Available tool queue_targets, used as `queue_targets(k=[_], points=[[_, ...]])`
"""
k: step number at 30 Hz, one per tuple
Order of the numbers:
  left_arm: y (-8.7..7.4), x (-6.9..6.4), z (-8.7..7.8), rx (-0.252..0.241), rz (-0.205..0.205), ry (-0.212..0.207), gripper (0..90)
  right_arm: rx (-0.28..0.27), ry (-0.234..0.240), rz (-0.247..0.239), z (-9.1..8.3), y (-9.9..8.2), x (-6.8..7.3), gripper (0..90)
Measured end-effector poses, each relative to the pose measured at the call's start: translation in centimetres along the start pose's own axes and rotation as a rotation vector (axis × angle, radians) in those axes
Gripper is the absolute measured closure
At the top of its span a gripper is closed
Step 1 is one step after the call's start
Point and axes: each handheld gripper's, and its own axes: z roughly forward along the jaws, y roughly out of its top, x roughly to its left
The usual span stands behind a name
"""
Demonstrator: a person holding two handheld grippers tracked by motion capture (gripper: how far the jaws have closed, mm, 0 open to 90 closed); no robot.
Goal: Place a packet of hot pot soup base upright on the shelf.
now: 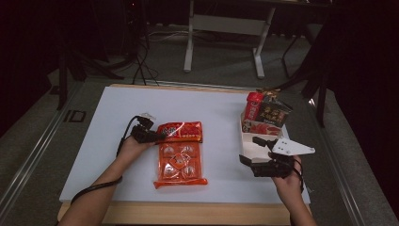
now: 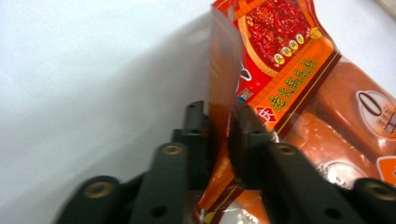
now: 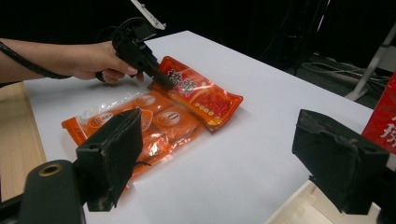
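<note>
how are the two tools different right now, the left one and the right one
The left tool is clamped on the edge of the orange snack pack; the right tool holds nothing, its jaws standing wide apart. The left tool sits low at the pack on the white table, while the right tool hovers near the box of snacks. Both are black, two-jawed and hand-held.

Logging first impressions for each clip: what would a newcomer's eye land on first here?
The bright orange snack pack lying near the middle of the white table stands out most, with the left gripper pinching the pack's edge at its top left corner. Next comes the open right gripper with its grey plate, hanging beside a white tray of red and black packets at the table's right edge.
</note>
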Motion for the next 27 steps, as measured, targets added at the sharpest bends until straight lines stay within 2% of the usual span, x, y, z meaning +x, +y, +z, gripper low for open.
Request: queue_targets(k=[3,7,9,11,15,16,20,24,27], points=[[0.0,-0.3,0.0,0.004,0.017,0.018,88.2,-0.001,0.001,-0.001,0.0,0.0,0.0,16.1],[0.0,-0.5,0.0,-0.005,0.037,0.033,88.8,0.001,0.004,-0.003,0.0,0.0,0.1,16.2],[0.0,-0.7,-0.2,-0.017,0.048,0.042,88.9,0.0,0.005,0.001,0.1,0.1,0.0,16.2],[0.1,-0.9,-0.5,-0.028,0.042,0.041,88.9,-0.001,0.006,0.004,0.0,0.1,0.1,16.3],[0.3,-1.3,-1.1,-0.055,0.053,0.045,89.0,-0.015,0.038,0.029,0.0,0.1,0.0,17.3],[0.3,-1.3,-1.3,-0.063,0.053,0.046,89.0,-0.021,0.04,0.023,0.0,0.2,0.0,17.3],[0.5,-1.6,-2.1,-0.092,0.041,0.033,89.1,-0.024,0.017,-0.005,-0.1,0.5,0.2,15.5],[0.8,-2.1,-2.9,-0.107,0.05,0.029,89.1,-0.029,-0.001,-0.025,-0.2,0.7,0.4,14.1],[1.1,-2.4,-3.4,-0.117,0.057,0.025,89.1,-0.018,-0.054,-0.012,-0.3,0.8,0.5,13.7]])
